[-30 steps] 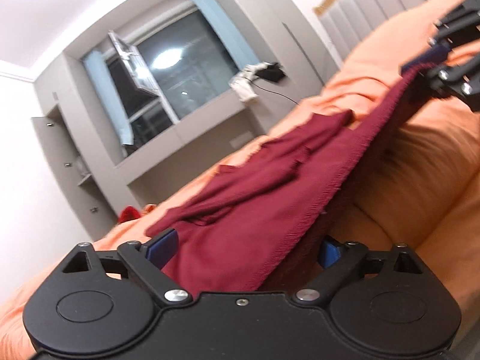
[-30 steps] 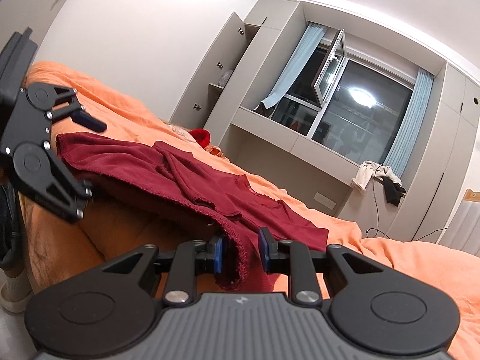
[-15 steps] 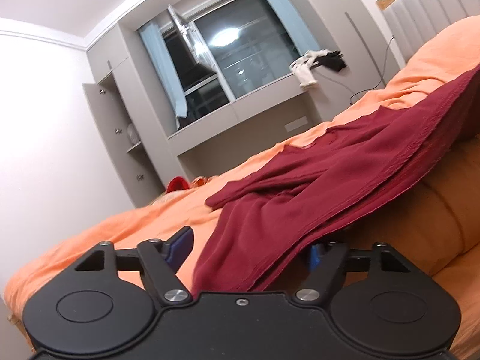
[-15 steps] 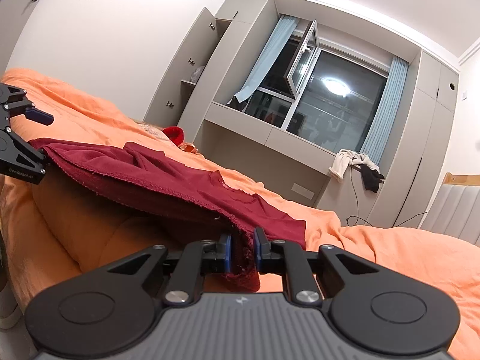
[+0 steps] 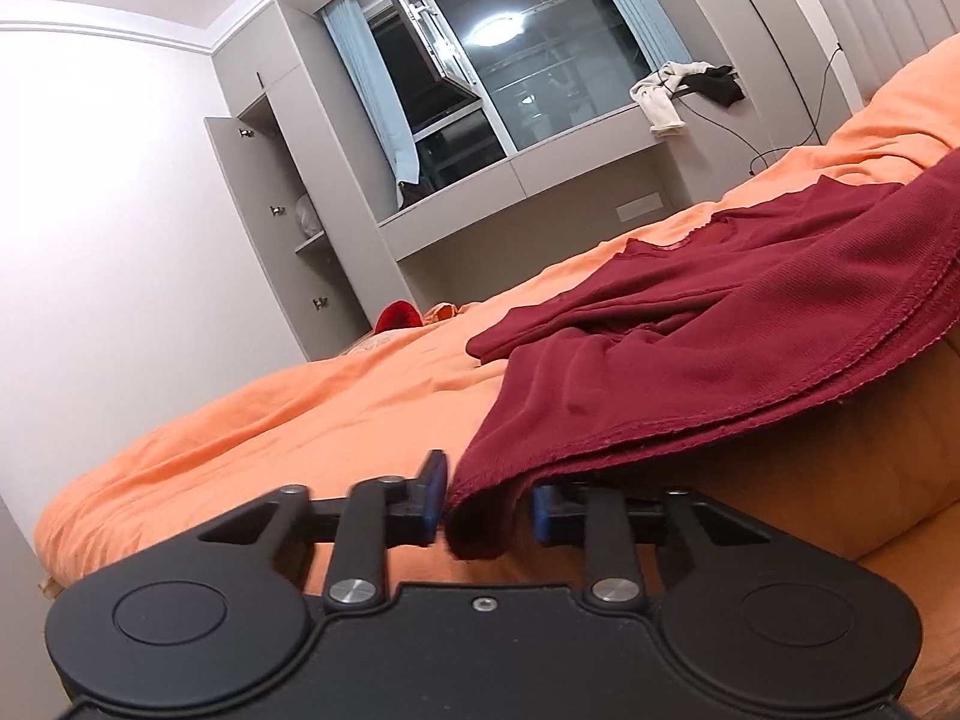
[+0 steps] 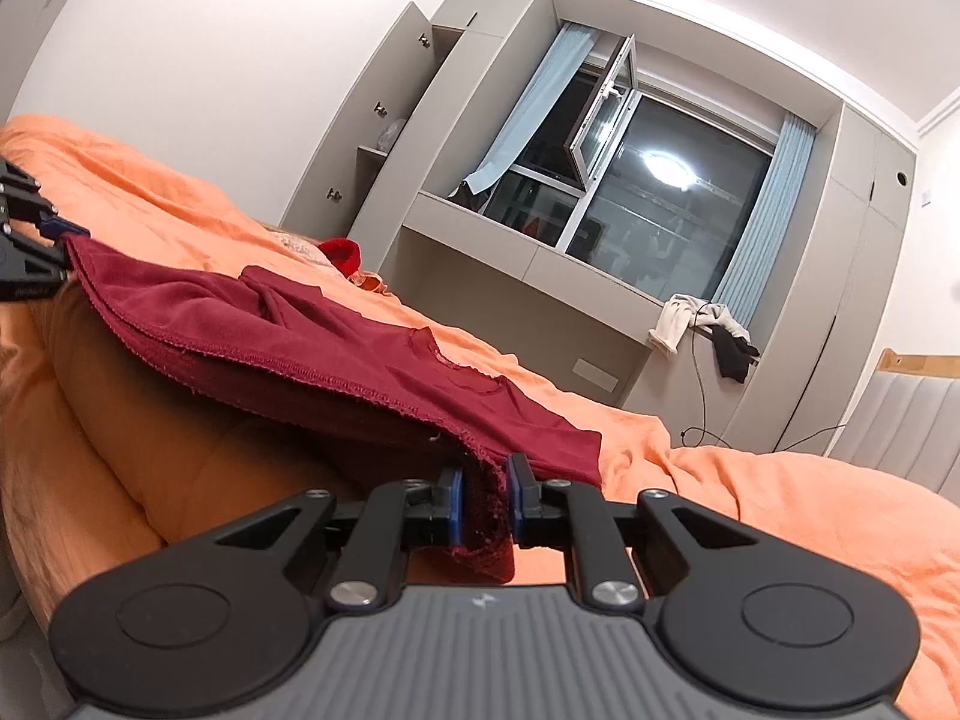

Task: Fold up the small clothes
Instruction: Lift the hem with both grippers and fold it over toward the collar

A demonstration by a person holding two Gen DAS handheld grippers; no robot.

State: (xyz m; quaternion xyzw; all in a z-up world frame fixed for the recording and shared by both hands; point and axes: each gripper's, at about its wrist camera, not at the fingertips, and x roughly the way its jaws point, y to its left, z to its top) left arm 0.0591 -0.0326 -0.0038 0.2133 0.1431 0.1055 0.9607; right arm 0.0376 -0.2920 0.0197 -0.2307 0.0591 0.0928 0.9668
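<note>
2 grippers, left gripper (image 5: 487, 501) and right gripper (image 6: 483, 507), pinch maroon garment (image 6: 336, 348) hem.

no readable txt anywhere. right gripper (image 6: 485, 504) body has a small embossed logo mark, no letters legible. left gripper (image 6: 27, 252) at frame edge in right wrist view carries faint print on its side, too blurry to read. no labels, nums or signs elsewhere.

Ahead of me, a dark window (image 6: 630, 204) mirrors the ceiling lamp. Blue curtains (image 6: 762, 222) flank it, grey cupboards (image 5: 282, 210) stand beside it, orange bedding (image 5: 300, 408) spreads below.
</note>
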